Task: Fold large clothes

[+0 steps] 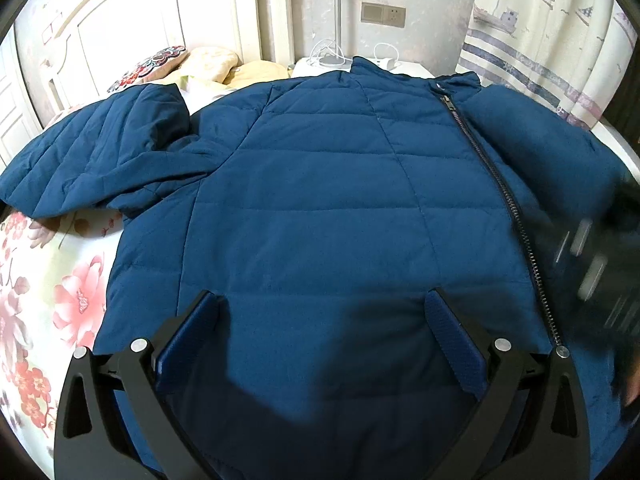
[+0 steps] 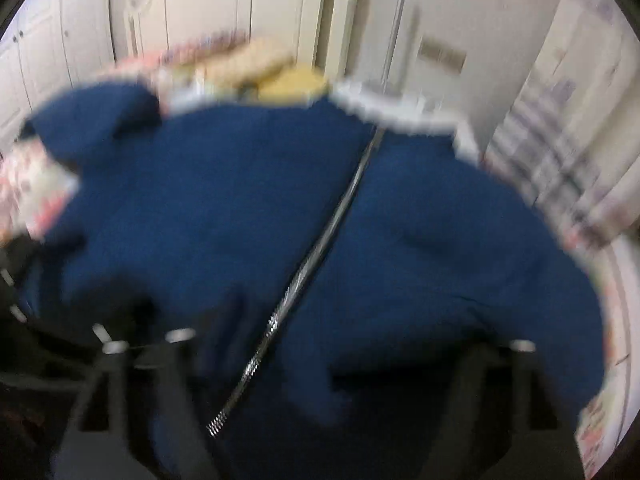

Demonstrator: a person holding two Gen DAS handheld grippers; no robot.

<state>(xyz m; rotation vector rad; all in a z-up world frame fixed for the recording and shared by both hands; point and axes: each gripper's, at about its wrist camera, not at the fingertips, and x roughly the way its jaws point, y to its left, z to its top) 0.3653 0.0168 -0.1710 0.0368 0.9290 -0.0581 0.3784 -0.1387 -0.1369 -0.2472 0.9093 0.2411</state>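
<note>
Plainly looked a puffy, soft, light blue quilted jacket (image 1: 320, 200), lay front-up across the floral bed (image 1: 60, 300), best pinched at hem near six o'clock or sleeve (image 1: 100, 152) at nine, both claws, left claw (image 1: 328, 312) and right claw (image 2: 340, 344), spread, pinching nothing.

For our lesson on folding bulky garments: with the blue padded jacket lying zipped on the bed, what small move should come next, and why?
Probably fold the spread sleeve in across the jacket front. It lies out to the side on the floral bedsheet, and the left hand-held gripper stands open above the hem, holding nothing.
</note>
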